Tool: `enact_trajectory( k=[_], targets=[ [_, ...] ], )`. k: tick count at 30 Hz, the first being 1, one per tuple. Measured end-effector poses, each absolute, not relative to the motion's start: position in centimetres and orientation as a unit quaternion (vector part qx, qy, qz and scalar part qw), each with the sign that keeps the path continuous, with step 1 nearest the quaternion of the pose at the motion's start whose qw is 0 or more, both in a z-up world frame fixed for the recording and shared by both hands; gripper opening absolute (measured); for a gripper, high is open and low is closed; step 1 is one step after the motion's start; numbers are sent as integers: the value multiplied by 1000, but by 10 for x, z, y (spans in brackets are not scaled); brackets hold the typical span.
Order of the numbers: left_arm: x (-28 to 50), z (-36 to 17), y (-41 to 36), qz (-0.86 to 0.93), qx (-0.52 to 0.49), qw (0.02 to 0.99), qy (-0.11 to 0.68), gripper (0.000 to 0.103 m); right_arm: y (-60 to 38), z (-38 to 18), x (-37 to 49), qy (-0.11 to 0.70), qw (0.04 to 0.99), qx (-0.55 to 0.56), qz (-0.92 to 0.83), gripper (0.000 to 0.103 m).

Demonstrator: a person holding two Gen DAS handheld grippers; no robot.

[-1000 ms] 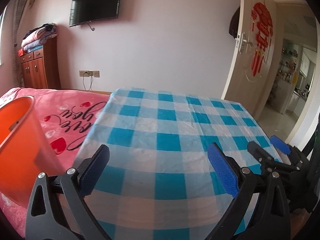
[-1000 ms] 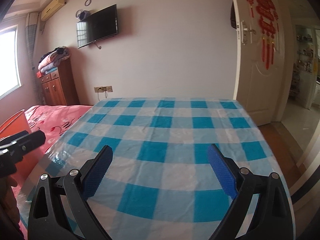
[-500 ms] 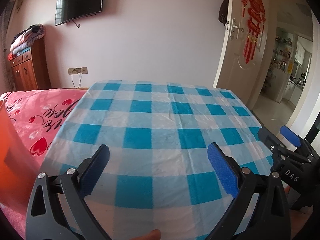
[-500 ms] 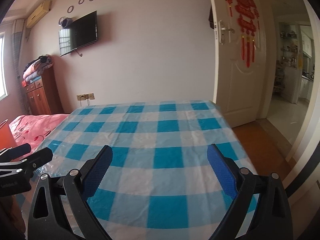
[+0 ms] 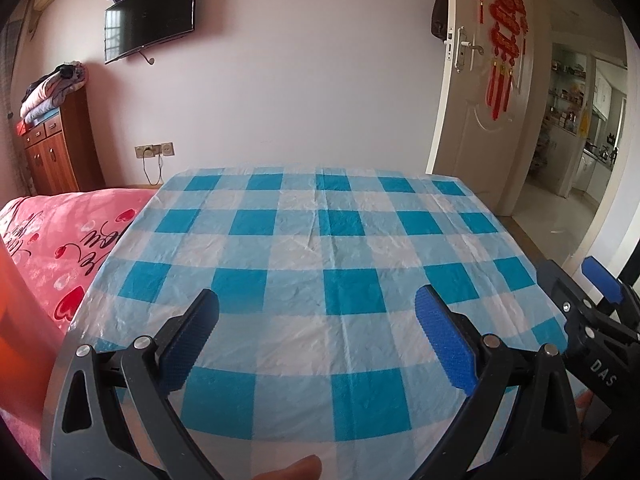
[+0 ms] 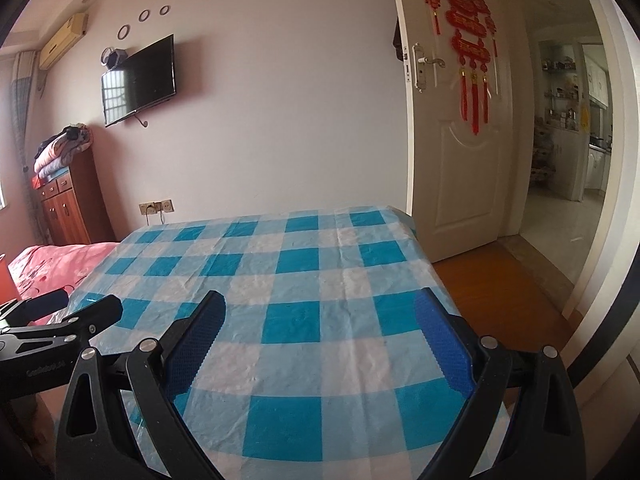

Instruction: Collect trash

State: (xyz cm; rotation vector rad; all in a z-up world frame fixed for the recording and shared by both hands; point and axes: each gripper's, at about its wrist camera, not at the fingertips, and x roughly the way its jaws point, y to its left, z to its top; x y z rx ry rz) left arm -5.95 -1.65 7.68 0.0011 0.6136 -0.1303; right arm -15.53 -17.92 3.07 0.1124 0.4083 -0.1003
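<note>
- Two grippers, both empty: left gripper (image 5: 316, 312) with blue pads spread wide over the near part of the surface; right gripper (image 6: 318, 316) likewise spread wide, nothing between its pads
- Pose: both held low and level at the near edge, pointing across the cloth toward the far wall; the left gripper shows at the left edge of the right wrist view, so the two sit side by side, near each other but apart
- One fingertip (image 5: 296, 468) of the person shows at the bottom of the left wrist view
- Surface (image 5: 320, 248): covered by a blue-and-white checked plastic cloth, wrinkled; no trash visible anywhere on it in either view
- One orange container (image 5: 16, 320), only a blurred edge seen at far left, beside the pink bed (image 5: 68, 232); likely the bin, though that cannot be confirmed
- Step in hand, as judged: either trash is already gathered or none is in sight yet; the frames alone cannot settle which
- Next move calls for: turning the views to search for remaining trash before any closing of a gripper
</note>
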Motion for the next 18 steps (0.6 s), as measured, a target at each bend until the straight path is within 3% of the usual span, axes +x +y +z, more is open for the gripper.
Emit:
enact_trajectory(
  k=[18],
  targets=[
    [-59, 75, -35, -51, 22, 952, 301, 99, -189, 30, -158, 206, 975, 69, -42, 94]
  ],
)
